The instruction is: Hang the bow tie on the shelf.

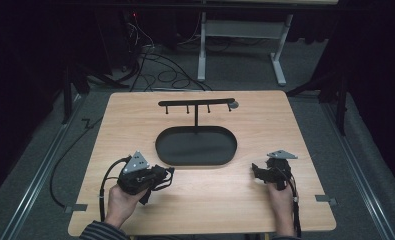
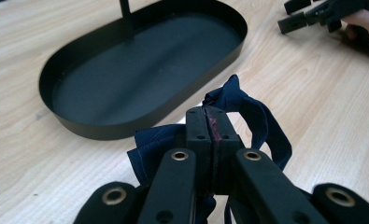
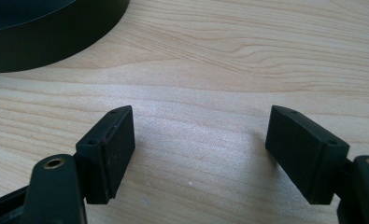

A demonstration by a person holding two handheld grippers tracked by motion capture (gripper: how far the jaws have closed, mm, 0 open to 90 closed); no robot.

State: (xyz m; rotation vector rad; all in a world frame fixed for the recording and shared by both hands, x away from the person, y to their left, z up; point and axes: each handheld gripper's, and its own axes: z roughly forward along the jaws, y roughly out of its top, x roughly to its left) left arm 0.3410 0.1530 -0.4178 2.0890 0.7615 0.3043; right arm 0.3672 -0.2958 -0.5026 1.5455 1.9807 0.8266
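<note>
Left gripper view: hand-held gripper clamps cloth (navy).

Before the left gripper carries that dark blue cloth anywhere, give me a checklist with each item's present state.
1. Left gripper shut on the dark blue cloth: ok.
2. Cloth fully lifted off the table: cannot tell.
3. Black oval tray empty: ok.
4. Hook rack behind the tray with bare pegs: ok.
5. Right gripper open, holding nothing: ok.
6. Right gripper apart from the tray: ok.
</note>
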